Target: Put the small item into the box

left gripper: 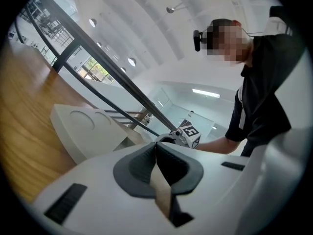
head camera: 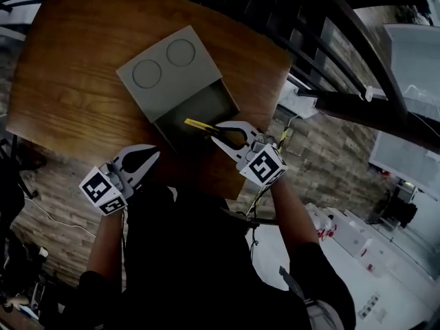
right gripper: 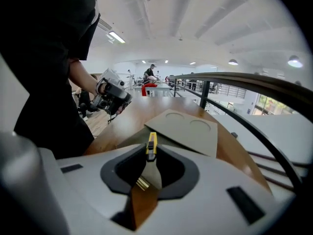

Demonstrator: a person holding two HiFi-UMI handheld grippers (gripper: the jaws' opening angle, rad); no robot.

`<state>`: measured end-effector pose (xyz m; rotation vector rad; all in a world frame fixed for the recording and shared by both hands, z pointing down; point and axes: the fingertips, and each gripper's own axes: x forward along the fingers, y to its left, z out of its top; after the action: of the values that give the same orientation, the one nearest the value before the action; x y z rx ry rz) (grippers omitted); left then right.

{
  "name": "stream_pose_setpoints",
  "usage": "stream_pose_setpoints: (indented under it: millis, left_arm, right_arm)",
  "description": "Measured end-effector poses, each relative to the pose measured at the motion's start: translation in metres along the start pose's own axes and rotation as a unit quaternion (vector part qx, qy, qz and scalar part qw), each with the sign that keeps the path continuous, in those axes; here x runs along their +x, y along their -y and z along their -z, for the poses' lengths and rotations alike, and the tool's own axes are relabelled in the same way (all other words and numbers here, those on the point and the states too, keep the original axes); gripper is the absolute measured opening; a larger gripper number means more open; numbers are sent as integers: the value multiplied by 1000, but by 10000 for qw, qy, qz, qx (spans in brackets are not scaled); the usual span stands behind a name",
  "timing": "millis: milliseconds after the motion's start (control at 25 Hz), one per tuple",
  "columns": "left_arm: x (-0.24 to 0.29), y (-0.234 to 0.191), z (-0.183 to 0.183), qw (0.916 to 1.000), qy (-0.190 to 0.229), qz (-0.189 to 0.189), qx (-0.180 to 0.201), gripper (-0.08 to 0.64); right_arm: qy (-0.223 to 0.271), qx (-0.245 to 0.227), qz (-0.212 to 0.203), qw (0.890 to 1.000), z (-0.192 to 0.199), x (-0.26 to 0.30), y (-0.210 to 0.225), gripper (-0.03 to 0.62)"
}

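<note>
A grey box [head camera: 168,71] lies on the wooden table [head camera: 69,81], its lid with two round dents slid back so the open compartment [head camera: 196,112] shows. My right gripper [head camera: 214,133] is shut on a small yellow and black item [head camera: 199,125], which hangs over the near edge of that compartment. In the right gripper view the yellow item [right gripper: 152,146] sticks out between the jaw tips [right gripper: 152,154], pointing at the box [right gripper: 188,131]. My left gripper [head camera: 152,155] hovers at the table's near edge, left of the box, shut and empty [left gripper: 156,148].
A dark metal railing [head camera: 344,53] runs along the right side of the table, with a drop to a lower floor beyond. The table's near edge [head camera: 172,177] is close to the person's body. The box [left gripper: 85,131] also shows in the left gripper view.
</note>
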<state>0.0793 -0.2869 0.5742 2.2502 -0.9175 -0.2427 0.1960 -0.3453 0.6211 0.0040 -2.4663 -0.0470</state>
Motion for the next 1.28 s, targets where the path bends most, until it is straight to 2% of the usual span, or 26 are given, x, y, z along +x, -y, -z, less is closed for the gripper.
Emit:
stream_pose_setpoints:
  millis: [200,400,520,760,960,1280]
  left_arm:
    - [4,1,14,9995,166,-220,-129,16]
    - [3,0,18,9986,331,-383,-164,17]
    - [-1,1,22,9979,388,-496,-168,16]
    - [-12,-2,30,9963,475,-688,-215,16]
    - [-17,-1,38,9957,510,-703,-316,17]
    - [-14,4,50,9965,405,-644,-355,17]
  right_arm:
    - [-201,-327,-638,9972,11,17,3,72]
    - [-479,-895,-965,9901,20,35,6,72]
    - [-551,-1075,-1177,9857,23,48,4,72]
    - [-562,-1168,-1406,9815,25,64,1,72]
    - [-721,-1176,-1562,9780,30,72,-2,72]
    - [-1370,-1547,-1745,9627,45,85,-4,72]
